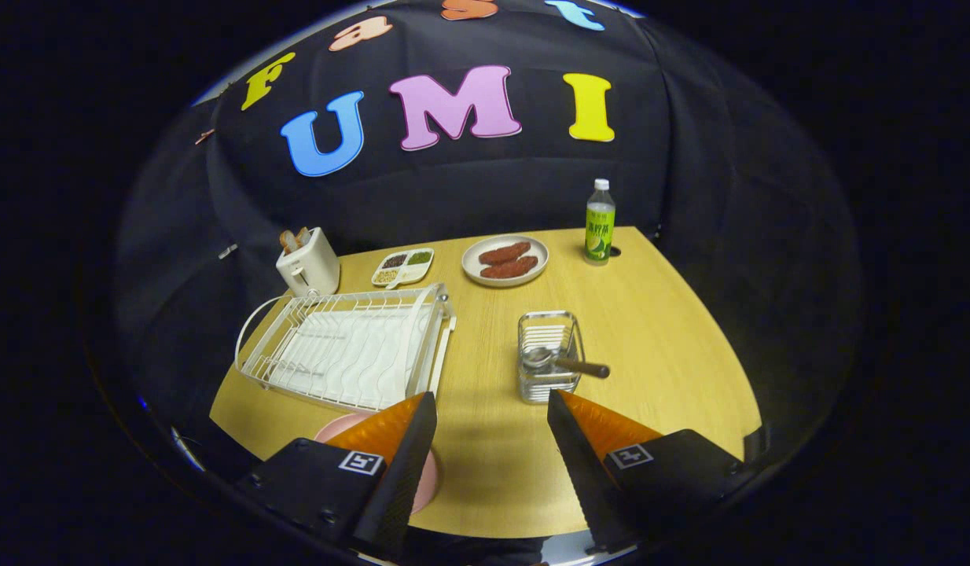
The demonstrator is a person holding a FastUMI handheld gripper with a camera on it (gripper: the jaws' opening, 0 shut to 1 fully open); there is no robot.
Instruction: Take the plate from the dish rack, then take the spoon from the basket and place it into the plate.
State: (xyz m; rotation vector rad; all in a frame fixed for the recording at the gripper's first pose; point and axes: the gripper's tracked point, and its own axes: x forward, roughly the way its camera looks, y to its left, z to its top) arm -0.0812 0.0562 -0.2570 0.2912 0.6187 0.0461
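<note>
Hovering above the near part of the wooden table (674, 330), the gripper (491, 409) has its two orange fingers (391, 428) spread wide apart with nothing between them but bare tabletop. The pink plate (428, 479) lies flat on the table under the left finger, mostly hidden by it, just in front of the white wire dish rack (347, 346), which holds no plate. The spoon (560, 362) rests in the small wire basket (548, 354), just ahead of the right finger; it lies tilted across the basket, its metal bowl toward the rack side and its brown handle pointing the other way, sticking out over the basket's rim. Its long axis runs roughly crosswise to the fingers. Beyond the basket stands a plastic bottle (600, 222) with a white cap and a green-and-yellow label; the writing on it is too small to read. Beside it, a white dish (505, 260) carries two reddish-brown pieces of food. Farther toward the rack sits a small divided tray (403, 267) with dark, green and pale fillings, and a white toaster (308, 263) with bread slices poking from its slots stands at the far corner behind the rack. Each finger base bears a square black-and-white marker (361, 462), not a readable word.
</note>
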